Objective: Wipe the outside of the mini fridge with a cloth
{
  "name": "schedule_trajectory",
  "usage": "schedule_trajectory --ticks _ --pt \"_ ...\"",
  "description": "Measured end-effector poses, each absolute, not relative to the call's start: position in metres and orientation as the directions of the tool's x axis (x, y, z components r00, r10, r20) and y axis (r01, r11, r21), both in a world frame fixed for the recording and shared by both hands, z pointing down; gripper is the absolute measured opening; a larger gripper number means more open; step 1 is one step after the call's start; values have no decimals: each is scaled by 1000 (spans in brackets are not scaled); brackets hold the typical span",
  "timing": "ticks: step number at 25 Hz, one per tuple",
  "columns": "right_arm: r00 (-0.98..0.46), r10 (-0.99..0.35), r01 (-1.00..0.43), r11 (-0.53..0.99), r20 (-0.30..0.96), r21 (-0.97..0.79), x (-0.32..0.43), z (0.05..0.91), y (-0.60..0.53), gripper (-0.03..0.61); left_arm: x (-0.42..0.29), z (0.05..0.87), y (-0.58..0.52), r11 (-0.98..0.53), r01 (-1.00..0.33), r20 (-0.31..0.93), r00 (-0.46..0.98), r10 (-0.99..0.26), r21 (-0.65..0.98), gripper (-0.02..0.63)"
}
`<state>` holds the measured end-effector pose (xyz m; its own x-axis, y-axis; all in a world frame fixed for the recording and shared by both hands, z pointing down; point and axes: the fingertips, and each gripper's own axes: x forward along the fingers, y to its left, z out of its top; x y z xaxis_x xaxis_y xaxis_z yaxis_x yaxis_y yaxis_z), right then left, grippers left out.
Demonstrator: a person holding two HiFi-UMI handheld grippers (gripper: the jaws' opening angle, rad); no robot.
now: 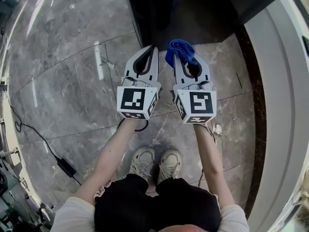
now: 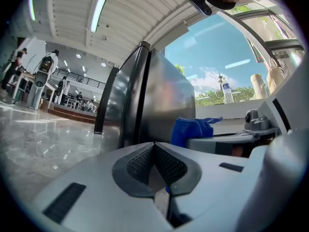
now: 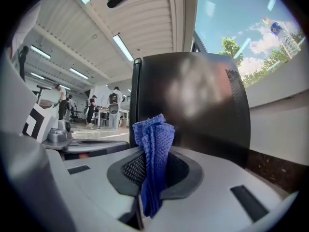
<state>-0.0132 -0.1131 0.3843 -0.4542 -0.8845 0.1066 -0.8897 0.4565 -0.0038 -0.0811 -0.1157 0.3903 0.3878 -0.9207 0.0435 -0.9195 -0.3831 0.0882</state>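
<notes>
2 tools are hovering beside the dark, glossy mini fridge [image 3: 193, 105] on the floor [image 1: 72, 57]. Right tool [image 3: 153, 164] is clamping a folded blue cloth [image 3: 154, 129]. Left tool [image 2: 154, 145] is sitting closed, empty.

1. Cut off by the head view's top edge at 12 o'clock: mini fridge [image 1: 193, 13].
2. Partly buried between the jaws of the right gripper [image 1: 187, 62]: blue cloth [image 1: 178, 48], lower folds hidden.
3. Too small to make out, at 9 o'clock in the left gripper view: distant people [image 2: 48, 64].
</notes>
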Motion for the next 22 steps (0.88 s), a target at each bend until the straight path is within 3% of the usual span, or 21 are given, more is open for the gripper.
schedule_trajectory --ticks 7,13,18,22 --pt "-510 -851 -859 511 121 -26 -34 341 -91 64 -94 361 -95 -354 -929 60 361 -931 106 5" --pt "-447 -881 -894 431 154 -124 -1 296 -115 64 -101 308 -116 -344 -936 72 349 -934 74 5" --pt "-388 -896 -921 380 216 -82 19 211 -122 64 -92 209 -141 -362 -927 74 369 -926 97 5" --pt "-358 -893 -934 342 274 -106 26 80 -103 64 -97 76 -125 -368 -924 89 377 -922 99 5"
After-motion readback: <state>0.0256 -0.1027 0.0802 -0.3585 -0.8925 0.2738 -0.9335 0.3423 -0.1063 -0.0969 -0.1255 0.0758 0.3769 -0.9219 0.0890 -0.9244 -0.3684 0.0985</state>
